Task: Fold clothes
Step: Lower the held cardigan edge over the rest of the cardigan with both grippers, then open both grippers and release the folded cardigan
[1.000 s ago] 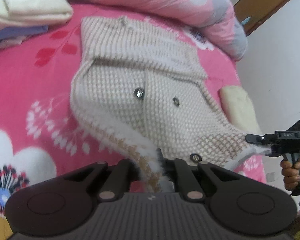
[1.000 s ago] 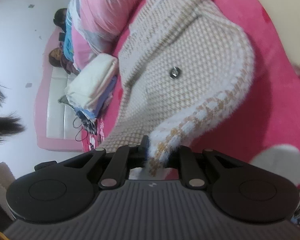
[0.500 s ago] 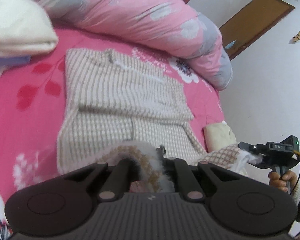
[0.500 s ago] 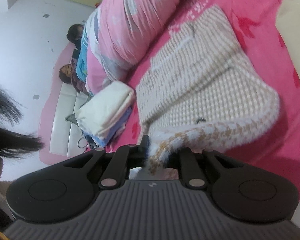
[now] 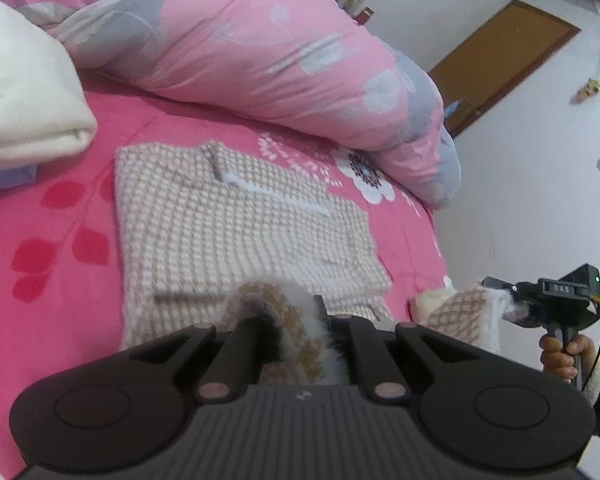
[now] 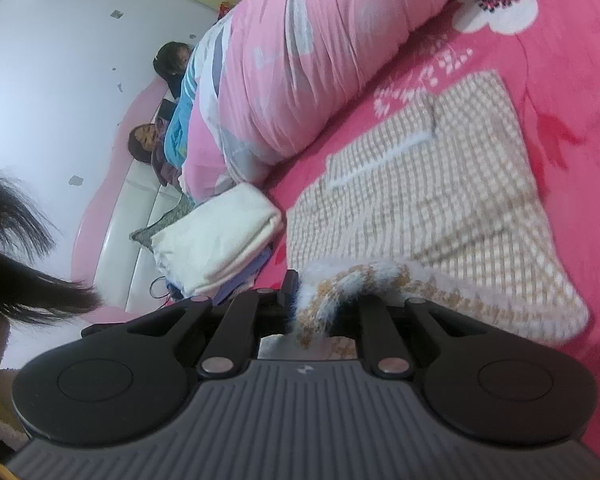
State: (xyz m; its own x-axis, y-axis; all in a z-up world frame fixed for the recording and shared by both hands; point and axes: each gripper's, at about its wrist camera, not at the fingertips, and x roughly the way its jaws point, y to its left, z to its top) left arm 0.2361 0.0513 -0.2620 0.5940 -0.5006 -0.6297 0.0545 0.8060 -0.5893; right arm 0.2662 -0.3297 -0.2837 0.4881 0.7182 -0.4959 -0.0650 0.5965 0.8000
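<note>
A beige and white checked knit cardigan [image 5: 236,232] lies on the pink bed, its far part flat; it also shows in the right wrist view [image 6: 428,196]. My left gripper [image 5: 288,328] is shut on its fuzzy white and tan hem, lifted toward the camera. My right gripper [image 6: 320,308] is shut on the same hem at the other corner. In the left wrist view the right gripper [image 5: 500,292] shows at the far right, holding its corner up off the bed.
A pink and grey quilt roll [image 5: 284,52] lies along the far side of the bed. A stack of folded cream and purple clothes [image 5: 24,112] sits at the left. A cream item [image 5: 432,300] lies at the bed's right edge. A wall and brown door [image 5: 500,64] stand beyond.
Both grippers have carried the hem up and toward the far edge, folding the near half over. The buttoned front is now hidden, and more of the quilt shows.
</note>
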